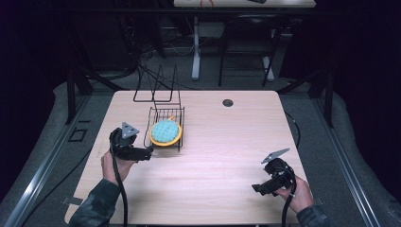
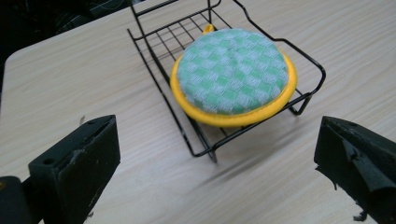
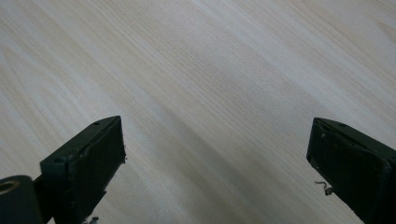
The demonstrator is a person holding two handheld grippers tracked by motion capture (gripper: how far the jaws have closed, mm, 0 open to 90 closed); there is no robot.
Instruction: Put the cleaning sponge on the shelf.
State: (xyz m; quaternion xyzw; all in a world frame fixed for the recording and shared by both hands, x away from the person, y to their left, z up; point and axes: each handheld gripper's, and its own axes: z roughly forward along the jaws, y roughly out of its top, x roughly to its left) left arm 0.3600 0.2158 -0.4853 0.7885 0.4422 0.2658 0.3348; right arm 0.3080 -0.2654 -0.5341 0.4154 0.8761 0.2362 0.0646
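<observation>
We see the round green-checked pad (image 1: 166, 132) with its yellow rim lying in the black wire rack (image 1: 178, 112), left of centre on the tabletop (image 1: 222, 156) in the high view. The left tool (image 1: 150, 152) sits just to the lower left of the rack there, close to the rack's near corner but not touching it. In the left gripper view the pad (image 2: 232, 73) lies in the upper middle of the frame, ahead of the left tool (image 2: 217, 165), whose jaws stand spread wide with only bare wood between them. The pad fills most of the rack's (image 2: 153, 51) near end and its yellow edge reaches over the front wire.

The right tool (image 1: 255, 187) rests at the lower right of the high view, well apart from the rack. In the right gripper view its jaws are spread too, with plain tabletop (image 3: 210, 84) between them.

Behind the rack a taller wire frame (image 1: 156, 92) stands near the far edge of the tabletop. The whole middle and right of the wood lies open, apart from a small dark hole (image 1: 228, 102) near the far edge.
</observation>
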